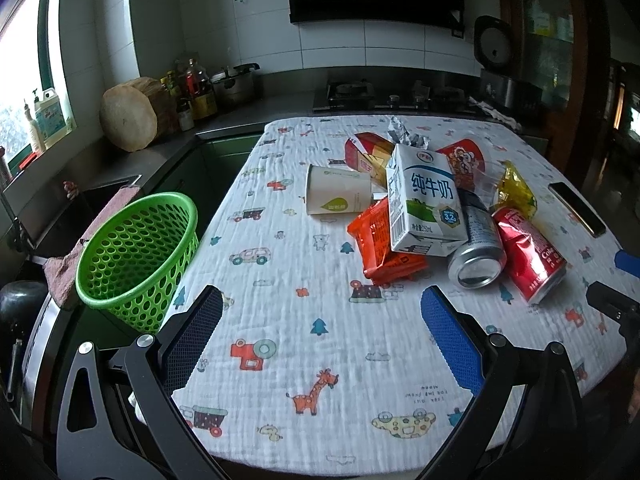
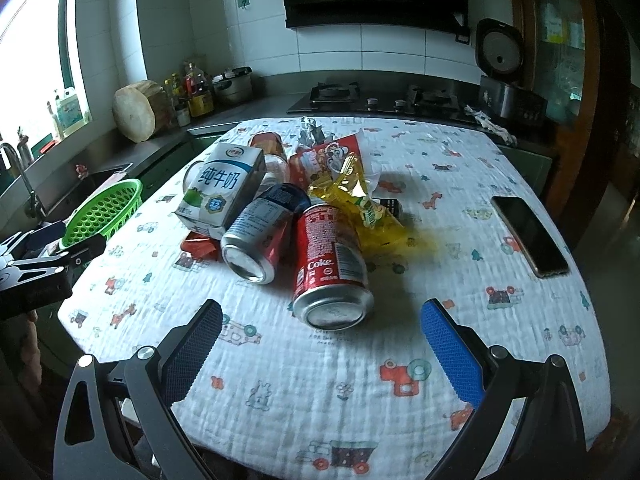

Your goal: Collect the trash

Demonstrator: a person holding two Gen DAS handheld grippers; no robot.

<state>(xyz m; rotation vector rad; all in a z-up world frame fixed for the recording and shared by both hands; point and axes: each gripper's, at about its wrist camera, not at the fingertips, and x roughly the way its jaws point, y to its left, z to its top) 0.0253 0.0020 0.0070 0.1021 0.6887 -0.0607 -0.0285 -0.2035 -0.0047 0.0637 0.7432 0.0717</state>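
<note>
Both tools (image 1: 322, 312) (image 2: 322, 314) wide and unladen, red can (image 2: 330, 270) nearest, green basket (image 1: 136, 256) seemingly bare inside.

Left gripper (image 1: 322, 320) jaws wide apart, bare tablecloth (image 1: 280, 280) ahead: free lane toward 12 o'clock until paper cup (image 1: 338, 196). Trash heap blocks 1 o'clock: orange wrapper (image 1: 384, 248), milk carton (image 1: 424, 204), silver can (image 1: 476, 248), red Coke can (image 1: 528, 252) touching. Green basket (image 1: 136, 256) at 10 o'clock off the table edge, open cloth between it and the heap.

Right gripper (image 2: 322, 320) jaws spread; Coke can just ahead at 12 o'clock. Phone (image 2: 528, 236) at 2 o'clock, open cloth between.
</note>
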